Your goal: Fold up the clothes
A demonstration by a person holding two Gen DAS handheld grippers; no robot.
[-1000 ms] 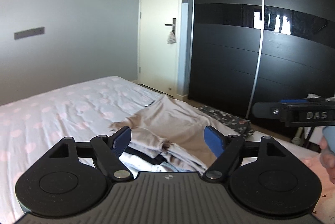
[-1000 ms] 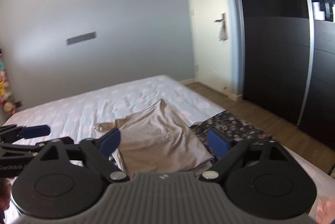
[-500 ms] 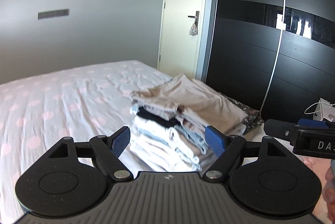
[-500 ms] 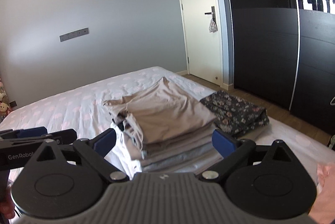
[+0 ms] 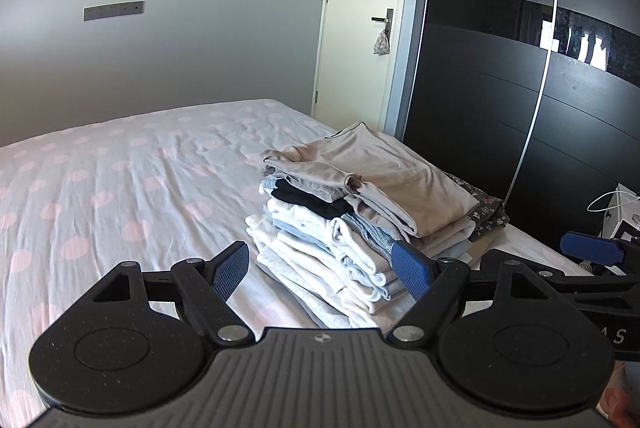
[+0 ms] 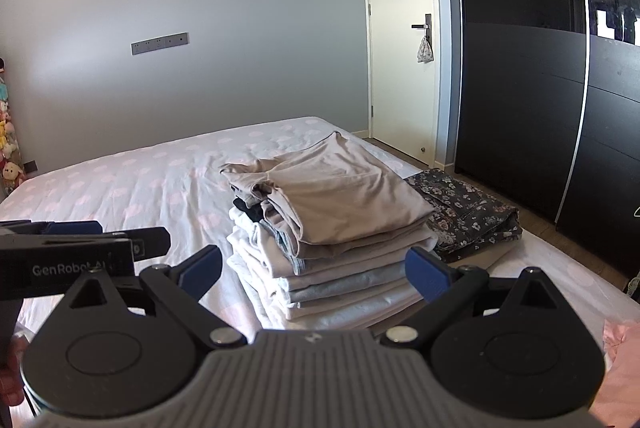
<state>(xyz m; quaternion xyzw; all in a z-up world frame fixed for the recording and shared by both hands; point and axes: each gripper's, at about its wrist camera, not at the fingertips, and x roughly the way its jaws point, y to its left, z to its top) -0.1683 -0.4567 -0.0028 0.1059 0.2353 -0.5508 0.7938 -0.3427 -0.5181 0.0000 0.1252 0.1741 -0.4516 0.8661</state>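
A stack of folded clothes (image 5: 352, 224) sits on the bed, topped by a folded beige garment (image 5: 376, 167); the stack also shows in the right wrist view (image 6: 332, 228), with the beige garment (image 6: 344, 191) on top. My left gripper (image 5: 320, 270) is open and empty, held back from the stack's near side. My right gripper (image 6: 316, 274) is open and empty, also short of the stack. The right gripper shows at the right edge of the left wrist view (image 5: 592, 256).
The bed (image 5: 100, 187) has a white sheet with pink dots. A folded dark floral garment (image 6: 468, 216) lies right of the stack. A pink cloth (image 6: 624, 360) lies at the near right. A black wardrobe (image 5: 520, 67) and a door (image 5: 360, 27) stand beyond.
Both grippers have pulled back and up from the stack, which now shows whole. Both stay open and empty.
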